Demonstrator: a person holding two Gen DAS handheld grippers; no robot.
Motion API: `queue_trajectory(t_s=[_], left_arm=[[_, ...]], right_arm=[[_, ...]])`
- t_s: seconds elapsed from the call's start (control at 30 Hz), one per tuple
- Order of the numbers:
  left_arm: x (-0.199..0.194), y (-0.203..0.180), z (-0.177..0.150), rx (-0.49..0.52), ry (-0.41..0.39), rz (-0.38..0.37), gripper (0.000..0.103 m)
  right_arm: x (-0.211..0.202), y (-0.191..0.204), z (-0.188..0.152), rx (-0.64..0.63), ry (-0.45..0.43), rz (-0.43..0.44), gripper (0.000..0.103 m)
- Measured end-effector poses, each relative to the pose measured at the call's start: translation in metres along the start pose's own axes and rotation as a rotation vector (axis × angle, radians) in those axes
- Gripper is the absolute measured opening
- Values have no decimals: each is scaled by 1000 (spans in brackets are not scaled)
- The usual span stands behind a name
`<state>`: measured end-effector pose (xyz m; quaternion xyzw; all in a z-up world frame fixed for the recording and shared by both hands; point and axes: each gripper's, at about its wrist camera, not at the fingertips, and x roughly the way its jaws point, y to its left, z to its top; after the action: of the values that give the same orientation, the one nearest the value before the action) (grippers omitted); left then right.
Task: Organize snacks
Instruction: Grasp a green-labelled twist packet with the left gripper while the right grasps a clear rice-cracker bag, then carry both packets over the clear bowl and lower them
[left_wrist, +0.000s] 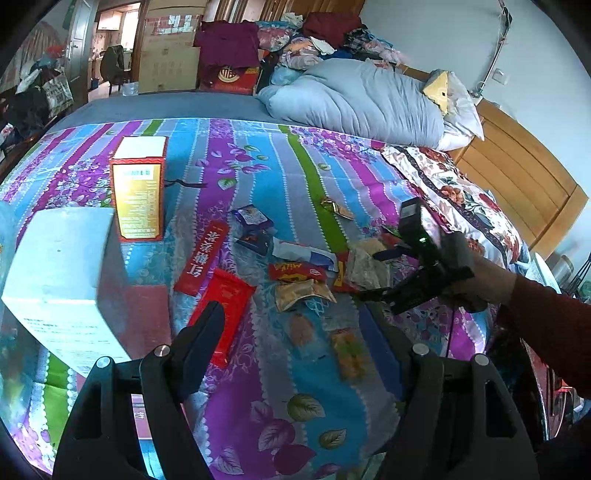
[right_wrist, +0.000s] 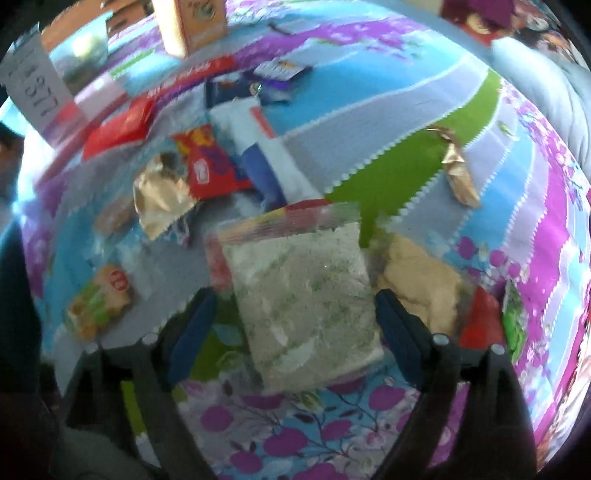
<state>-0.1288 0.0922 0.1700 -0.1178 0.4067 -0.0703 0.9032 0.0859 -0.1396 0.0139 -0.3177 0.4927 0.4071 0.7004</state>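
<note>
Centre of the right wrist view — your right gripper (right_wrist: 295, 321) fingers stand wide either side of the clear snack bag (right_wrist: 303, 295), not pinching it; it lies on the bed (right_wrist: 406, 92). Left gripper (left_wrist: 299, 332) fingers wide, empty — other snacks scattered mid-frame.

striped floral bedspread (left_wrist: 258, 155) — purple, blue, green
</note>
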Motion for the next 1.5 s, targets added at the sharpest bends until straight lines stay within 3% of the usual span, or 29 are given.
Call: queue_trajectory(t_s=[0.1, 0.17, 0.2, 0.3, 0.4, 0.53, 0.77, 0.87, 0.93, 1.17, 1.3, 1.5], left_arm=[[5, -8, -2, 12, 12, -10, 76], [7, -13, -4, 20, 19, -19, 76], [9, -16, -5, 24, 21, -25, 76], [13, -25, -7, 41, 27, -43, 76], [19, -33, -11, 49, 38, -62, 76], [44, -47, -25, 65, 92, -109, 76], [113, -69, -56, 98, 203, -148, 76], [138, -69, -64, 86, 236, -121, 65], [148, -70, -69, 94, 260, -91, 50], [156, -75, -78, 161, 246, -38, 45], [151, -78, -78, 189, 234, -32, 36], [114, -85, -63, 210, 139, -52, 36]], right_arm=[[-1, 0, -2, 24, -18, -36, 82], [-11, -3, -5, 61, -53, -43, 63], [-16, -6, -8, 85, -67, -35, 58], [-32, -6, -20, 133, -112, -23, 54], [-45, 0, -36, 170, -139, -24, 54], [-63, 9, -58, 314, -153, 47, 54], [-45, 27, -84, 394, -121, 40, 54], [-42, 23, -84, 421, -130, 49, 54], [-40, 22, -85, 427, -135, 52, 55], [-36, 25, -86, 429, -141, 42, 58], [-40, 27, -87, 424, -161, 23, 53], [-66, 27, -89, 447, -245, -2, 51]])
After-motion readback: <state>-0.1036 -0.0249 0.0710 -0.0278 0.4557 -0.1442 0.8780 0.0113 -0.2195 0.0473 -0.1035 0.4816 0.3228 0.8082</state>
